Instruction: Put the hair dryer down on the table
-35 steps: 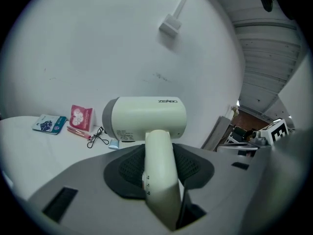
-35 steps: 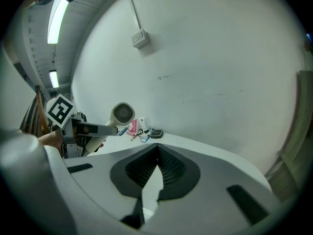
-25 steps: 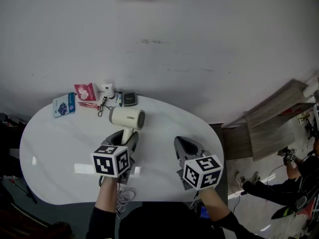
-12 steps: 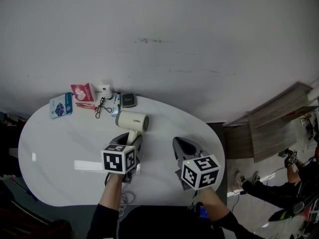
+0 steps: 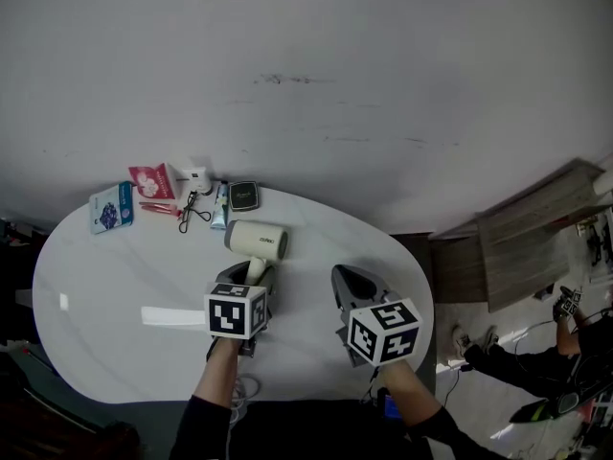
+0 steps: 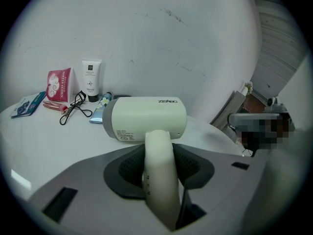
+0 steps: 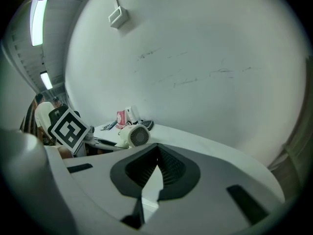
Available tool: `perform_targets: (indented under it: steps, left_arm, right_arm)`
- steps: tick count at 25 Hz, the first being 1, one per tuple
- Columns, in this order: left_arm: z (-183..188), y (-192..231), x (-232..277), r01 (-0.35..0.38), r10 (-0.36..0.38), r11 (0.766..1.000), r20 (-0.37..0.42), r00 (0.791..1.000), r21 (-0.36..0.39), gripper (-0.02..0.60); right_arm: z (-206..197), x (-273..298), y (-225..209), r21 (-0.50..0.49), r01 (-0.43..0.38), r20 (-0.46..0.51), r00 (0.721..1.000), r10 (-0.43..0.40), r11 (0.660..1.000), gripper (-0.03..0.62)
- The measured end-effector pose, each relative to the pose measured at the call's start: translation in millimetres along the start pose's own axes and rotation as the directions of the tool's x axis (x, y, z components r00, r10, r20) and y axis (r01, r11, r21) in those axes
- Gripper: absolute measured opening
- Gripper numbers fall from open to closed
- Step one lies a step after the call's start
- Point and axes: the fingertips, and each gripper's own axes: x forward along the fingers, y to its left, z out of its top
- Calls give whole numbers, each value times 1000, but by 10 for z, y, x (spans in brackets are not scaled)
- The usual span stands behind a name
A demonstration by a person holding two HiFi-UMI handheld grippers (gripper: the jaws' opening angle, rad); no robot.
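Note:
A cream hair dryer with a grey back end is held by its handle, barrel lying crosswise above the white oval table. My left gripper is shut on that handle; in the left gripper view the handle runs up between the dark pads to the hair dryer barrel, gripper around it. My right gripper hovers to the right, jaws together and holding nothing. In the right gripper view that gripper points past the hair dryer, whose round grille faces it.
At the table's far left lie a blue packet, a red packet, a white tube, an eyelash curler and a dark compact. A cord hangs off the near edge. A white wall rises behind; the floor lies to the right.
My left gripper has carried the hair dryer a little to the right, away from the small items. The right gripper has barely moved.

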Motion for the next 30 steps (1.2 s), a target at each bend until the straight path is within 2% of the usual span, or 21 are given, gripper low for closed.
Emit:
perform_targets:
  steps: [7,17,27,30]
  left_arm:
    - [-50,33,84,-14,14,1000,-30,999,18,168]
    - [-76,16,184,-50,58,992,-63,996,119,168]
    - [-189,22,253,-60,74,988,-93,993,142,168]
    - [-153,14,257,-58,70,987,-77,995,151,168]
  right_arm:
    - [-30,78,-22,11,5,-18,1000,-4,1000,0]
    - [-61,121,-102,27,21,-32,999,-20,999,0]
    - [-84,122,-123,36,27,-37,999,-26,999,0]
    - [-102,117,-127,37,28,-41,999,-27,999,0]
